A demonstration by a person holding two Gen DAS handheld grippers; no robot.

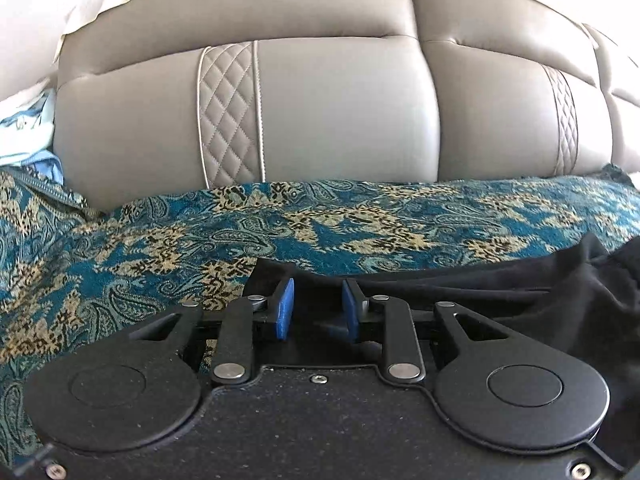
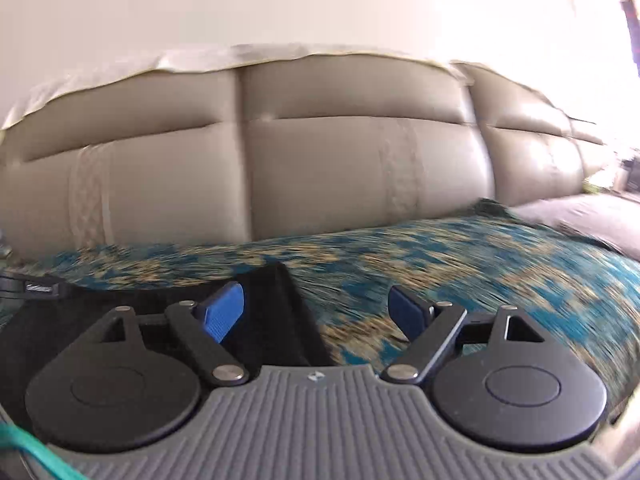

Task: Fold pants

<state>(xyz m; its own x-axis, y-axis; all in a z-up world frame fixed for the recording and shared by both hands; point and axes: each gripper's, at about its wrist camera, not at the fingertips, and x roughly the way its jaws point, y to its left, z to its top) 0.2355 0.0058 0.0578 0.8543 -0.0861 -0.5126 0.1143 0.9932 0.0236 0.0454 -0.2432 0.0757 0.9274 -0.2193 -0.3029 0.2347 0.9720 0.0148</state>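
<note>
**Two grippers over black pants on a patterned sofa throw**

Black pants lie crumpled on a teal and gold paisley throw covering the seat of a grey leather sofa. The left gripper hovers over the pants, blue pads partly apart, nothing between them. Only the left view shows sharp diamond quilting and pale blue cloth at the sofa's left end. The blurred right view shows the right gripper spread wide, empty, at the pants' right edge.
</note>
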